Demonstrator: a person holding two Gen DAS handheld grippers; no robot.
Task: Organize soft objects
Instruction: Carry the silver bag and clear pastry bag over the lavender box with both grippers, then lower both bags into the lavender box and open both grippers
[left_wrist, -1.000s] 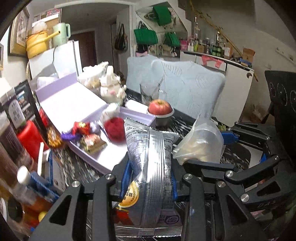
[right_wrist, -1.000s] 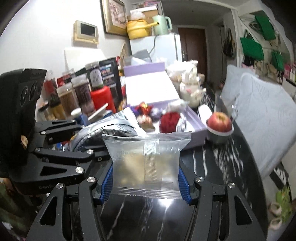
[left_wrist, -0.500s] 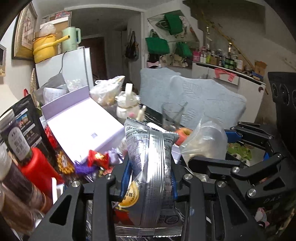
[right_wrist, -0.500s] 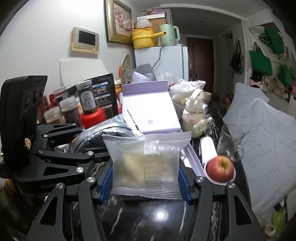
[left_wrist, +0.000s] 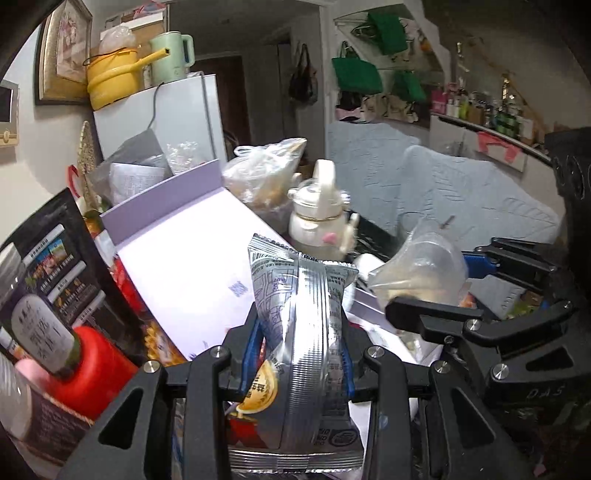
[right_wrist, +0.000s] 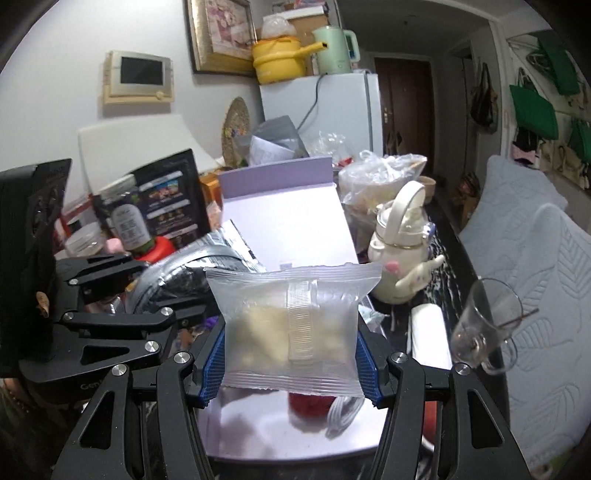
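- Where the left gripper closes, a silver snack pack stands upright between its two blue-padded fingers, pinched at its lower half, top seam rising well above the fingertips.
- Right gripper: clenched on a clear pouch of pale pieces; the blue pads press its left and right edges, and the pouch faces the camera flat, its back seam vertical.
- Both packs are held in the air above the open purple box, side by side; in the left view the pouch and right gripper sit just right of the snack pack, and in the right view the snack pack and left gripper sit just left of the pouch.
- Box tray, right view: a red soft ball and a white coil lie below the pouch. The raised lid leans back behind both packs.
- Behind the box: a cream teapot and a tied plastic bag.
- Right of the box: a white roll and a tilted glass mug on the dark table.
- Left side: a red-capped bottle and a black printed bag.
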